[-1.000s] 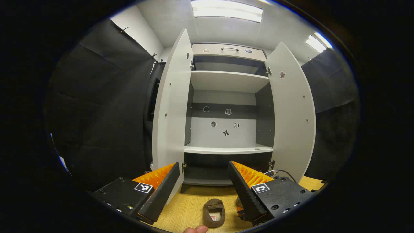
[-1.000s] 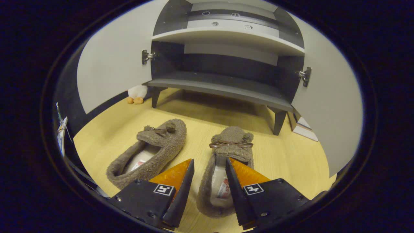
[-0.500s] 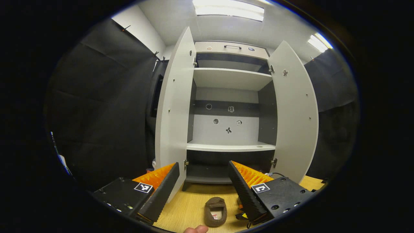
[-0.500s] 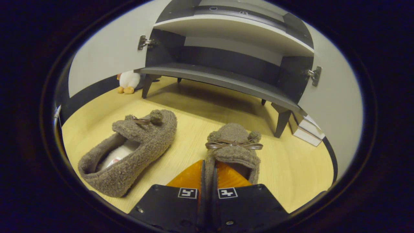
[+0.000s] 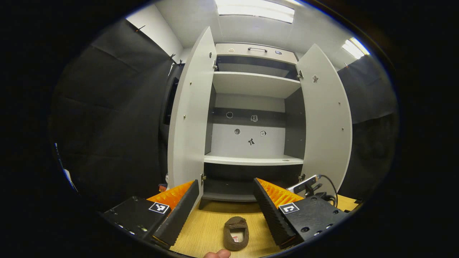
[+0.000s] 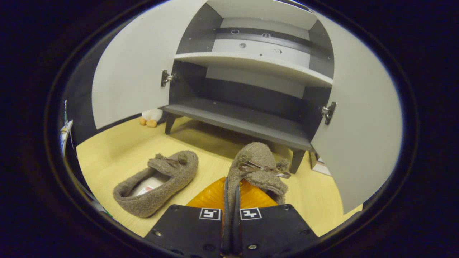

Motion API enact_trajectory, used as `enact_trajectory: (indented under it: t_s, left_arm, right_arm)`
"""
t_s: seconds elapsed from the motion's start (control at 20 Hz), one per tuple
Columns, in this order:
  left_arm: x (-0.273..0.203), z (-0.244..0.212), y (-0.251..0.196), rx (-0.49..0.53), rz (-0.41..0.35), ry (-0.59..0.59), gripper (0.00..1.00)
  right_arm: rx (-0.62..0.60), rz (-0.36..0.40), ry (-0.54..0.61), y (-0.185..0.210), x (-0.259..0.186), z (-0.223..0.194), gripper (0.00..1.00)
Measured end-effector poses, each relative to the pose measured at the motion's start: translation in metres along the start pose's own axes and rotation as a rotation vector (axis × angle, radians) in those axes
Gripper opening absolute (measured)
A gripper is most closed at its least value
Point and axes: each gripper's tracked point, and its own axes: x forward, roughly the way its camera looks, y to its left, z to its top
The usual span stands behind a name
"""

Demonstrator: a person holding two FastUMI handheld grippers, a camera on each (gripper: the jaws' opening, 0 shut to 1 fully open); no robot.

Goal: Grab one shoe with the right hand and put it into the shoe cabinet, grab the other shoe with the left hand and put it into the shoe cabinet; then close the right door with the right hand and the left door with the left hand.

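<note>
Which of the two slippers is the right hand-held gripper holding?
The slipper with the bow, pinched at its side wall by the right hand-held gripper. The other slipper lies free on the floor, to its left in the right gripper view.

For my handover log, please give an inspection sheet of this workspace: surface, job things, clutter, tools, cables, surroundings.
Surface: pale wood floor, bare in front of the cabinet.
Job's things: shoe cabinet, both doors open, shelves bare; held slipper pinched at its side wall; other slipper lying on the floor.
Clutter: soft toy beside the cabinet leg; flat white items behind the right door.
Tools: right tool shut on the held slipper; left tool open, holding nothing.
Cables: black cable near the right door.
Surroundings: black cloth walls, ceiling lights.
</note>
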Motion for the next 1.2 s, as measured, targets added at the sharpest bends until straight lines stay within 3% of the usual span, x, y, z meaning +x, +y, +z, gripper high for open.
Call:
enact_trajectory:
  t_s: [0.35,0.55,0.9,1.2]
  left_arm:
    - [0.004,-0.002,-0.008,-0.001,-0.025,-0.004,0.95]
    - [0.004,-0.004,-0.007,0.003,-0.024,-0.009,0.95]
    - [-0.001,-0.005,-0.002,0.031,-0.020,-0.013,0.95]
    - [0.000,-0.013,0.004,0.046,-0.009,0.010,0.95]
  right_arm:
    - [0.020,0.029,-0.125,-0.008,-0.056,0.100,0.06]
    - [0.024,0.019,-0.194,-0.028,-0.055,0.181,0.06]
    - [-0.019,-0.040,-0.188,-0.067,0.016,0.302,0.06]
    - [-0.064,-0.078,-0.063,-0.083,0.107,0.343,0.06]
